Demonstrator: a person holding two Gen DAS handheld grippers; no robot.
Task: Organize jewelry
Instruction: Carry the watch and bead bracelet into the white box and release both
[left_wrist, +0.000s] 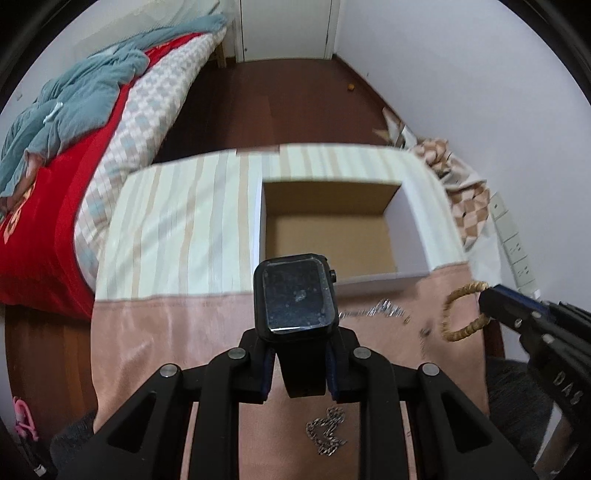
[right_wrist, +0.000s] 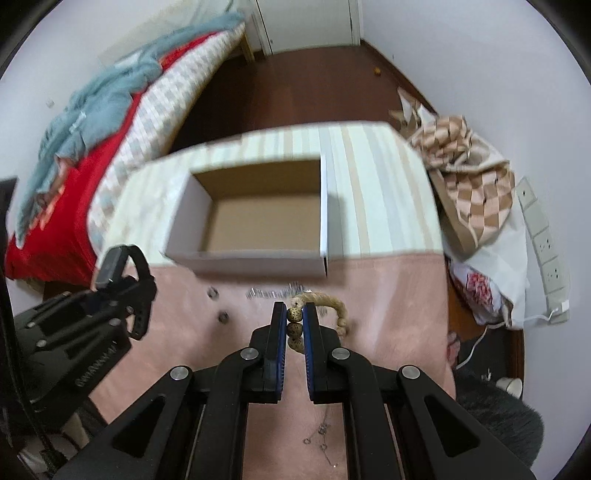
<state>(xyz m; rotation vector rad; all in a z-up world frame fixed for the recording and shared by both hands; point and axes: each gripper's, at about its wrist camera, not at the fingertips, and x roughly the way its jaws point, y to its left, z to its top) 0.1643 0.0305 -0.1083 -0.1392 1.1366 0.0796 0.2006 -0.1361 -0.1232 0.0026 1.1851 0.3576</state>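
Observation:
My left gripper (left_wrist: 300, 363) is shut on a black smartwatch (left_wrist: 295, 297) by its strap and holds it above the pink cloth, just in front of the open cardboard box (left_wrist: 328, 242). My right gripper (right_wrist: 295, 321) is shut on a tan beaded bracelet (right_wrist: 330, 304) and holds it above the cloth, in front of the box (right_wrist: 258, 221). The bracelet (left_wrist: 463, 312) and right gripper (left_wrist: 491, 299) show at the right of the left wrist view. The watch (right_wrist: 110, 264) in the left gripper (right_wrist: 122, 291) shows at the left of the right wrist view.
On the pink cloth lie a silver chain (left_wrist: 328, 430), a sparkly silver bracelet (left_wrist: 373, 310), two small rings (right_wrist: 221, 316) and a thin chain (right_wrist: 323, 439). A bed (left_wrist: 74, 166) stands left. Folded cloth and bags (right_wrist: 469, 177) lie right.

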